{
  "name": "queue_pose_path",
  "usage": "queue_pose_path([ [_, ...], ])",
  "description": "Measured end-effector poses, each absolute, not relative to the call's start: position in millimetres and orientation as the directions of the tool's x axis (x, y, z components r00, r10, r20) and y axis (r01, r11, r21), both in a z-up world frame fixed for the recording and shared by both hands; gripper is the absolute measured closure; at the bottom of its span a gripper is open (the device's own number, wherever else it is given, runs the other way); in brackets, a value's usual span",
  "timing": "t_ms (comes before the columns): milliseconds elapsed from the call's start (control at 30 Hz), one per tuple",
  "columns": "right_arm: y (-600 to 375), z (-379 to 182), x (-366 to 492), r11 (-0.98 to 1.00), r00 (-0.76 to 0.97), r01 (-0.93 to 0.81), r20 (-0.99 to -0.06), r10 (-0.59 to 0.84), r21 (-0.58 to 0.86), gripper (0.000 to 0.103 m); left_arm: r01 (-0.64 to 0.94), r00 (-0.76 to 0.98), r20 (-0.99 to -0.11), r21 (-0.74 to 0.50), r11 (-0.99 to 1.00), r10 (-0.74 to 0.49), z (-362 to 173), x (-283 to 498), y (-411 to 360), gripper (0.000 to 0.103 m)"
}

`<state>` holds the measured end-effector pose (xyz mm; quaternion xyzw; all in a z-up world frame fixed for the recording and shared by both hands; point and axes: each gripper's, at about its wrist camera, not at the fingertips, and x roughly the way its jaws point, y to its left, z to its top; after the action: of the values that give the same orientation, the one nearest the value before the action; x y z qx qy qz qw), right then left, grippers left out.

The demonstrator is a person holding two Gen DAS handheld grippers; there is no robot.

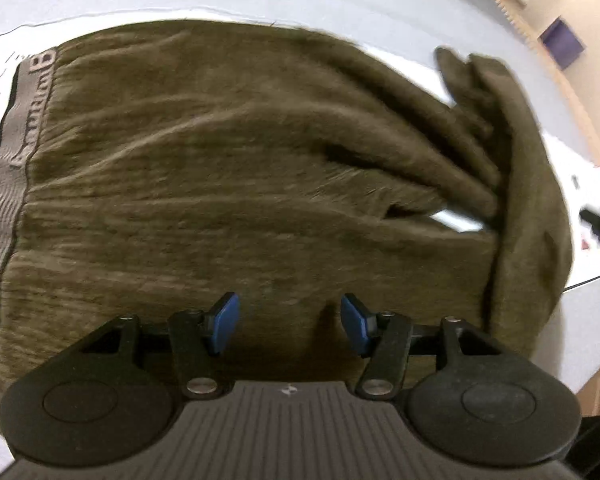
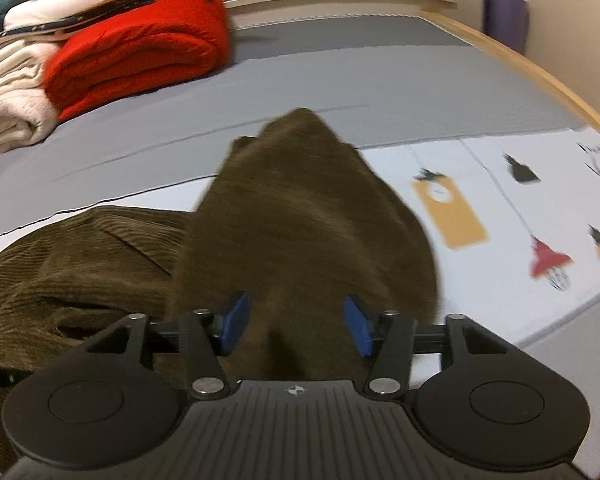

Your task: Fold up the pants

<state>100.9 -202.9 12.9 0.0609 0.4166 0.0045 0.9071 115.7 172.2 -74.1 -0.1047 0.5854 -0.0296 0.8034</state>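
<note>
Olive-brown corduroy pants [image 1: 220,160] lie spread across the bed. Their grey lettered waistband [image 1: 24,92] is at the left, and a bunched fold of leg [image 1: 520,184] stands up at the right. My left gripper [image 1: 290,322] hovers over the near part of the cloth, its blue pads apart and nothing pinched between them. In the right wrist view a blurred hump of the same pants [image 2: 308,208] rises just ahead of my right gripper [image 2: 296,324]. Its jaws stand apart, with cloth lying below and between them, and the pads do not press on it.
The pants rest on a white printed sheet [image 2: 500,200] over a grey bed cover [image 2: 340,80]. A folded red blanket [image 2: 140,56] and stacked pale cloths [image 2: 8,92] sit at the far left. The wooden bed edge [image 2: 540,72] runs along the right, with a purple box [image 2: 504,16] beyond it.
</note>
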Motion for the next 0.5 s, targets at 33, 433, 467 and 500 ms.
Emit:
queue_pose_path([
  [33, -194, 11, 109, 0.994, 0.656, 0.035, -0.753, 0.056, 0.105, 0.035, -0.073, 0.298, -0.941, -0.188, 0.979, -0.158, -77, 116, 174, 0.041],
  [433, -130, -26, 184, 0.995, 0.652, -0.032, -0.757, -0.051, -0.095, 0.03, 0.006, 0.258, -0.96, -0.115, 0.993, -0.113, -83, 106, 169, 0.029],
  [467, -128, -29, 188, 0.993, 0.649, -0.031, -0.758, -0.064, -0.11, 0.03, 0.008, 0.258, -0.96, -0.113, 0.994, -0.111, -82, 105, 168, 0.029],
  [500, -127, -31, 191, 0.991, 0.651, -0.031, -0.755, -0.078, -0.129, 0.031, 0.009, 0.258, -0.96, -0.108, 0.994, -0.107, -80, 103, 168, 0.028],
])
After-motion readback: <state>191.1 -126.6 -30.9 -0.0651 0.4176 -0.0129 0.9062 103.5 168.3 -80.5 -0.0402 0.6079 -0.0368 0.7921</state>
